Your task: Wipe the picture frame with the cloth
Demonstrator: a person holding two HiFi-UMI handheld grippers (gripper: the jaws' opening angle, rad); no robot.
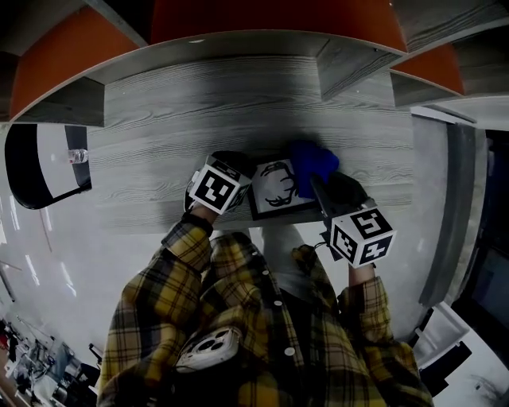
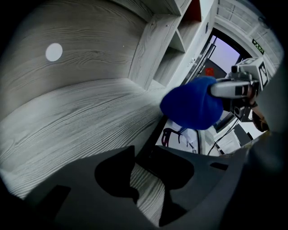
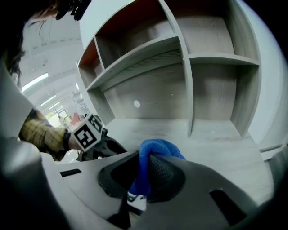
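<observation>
A black picture frame (image 1: 278, 191) with a white print of a dark drawing stands on the grey wooden tabletop (image 1: 238, 111). My left gripper (image 1: 246, 189) is at its left edge. In the left gripper view the frame's dark corner (image 2: 155, 134) sits pinched between the tips of that gripper (image 2: 143, 155). My right gripper (image 1: 320, 181) is shut on a bunched blue cloth (image 1: 314, 161), held just above the frame's top right corner. The cloth (image 3: 155, 148) bulges out between the right gripper (image 3: 143, 166) pads. It hangs over the print (image 2: 180, 137) as a blue ball (image 2: 193, 103).
A grey shelf unit (image 3: 186, 58) with open cubbies and orange back panels (image 1: 270, 16) rises behind the table. A black-and-white object (image 1: 44, 163) sits at the far left. A white round sticker (image 2: 54, 51) marks the back wall. The person's plaid shirt (image 1: 238, 334) fills the foreground.
</observation>
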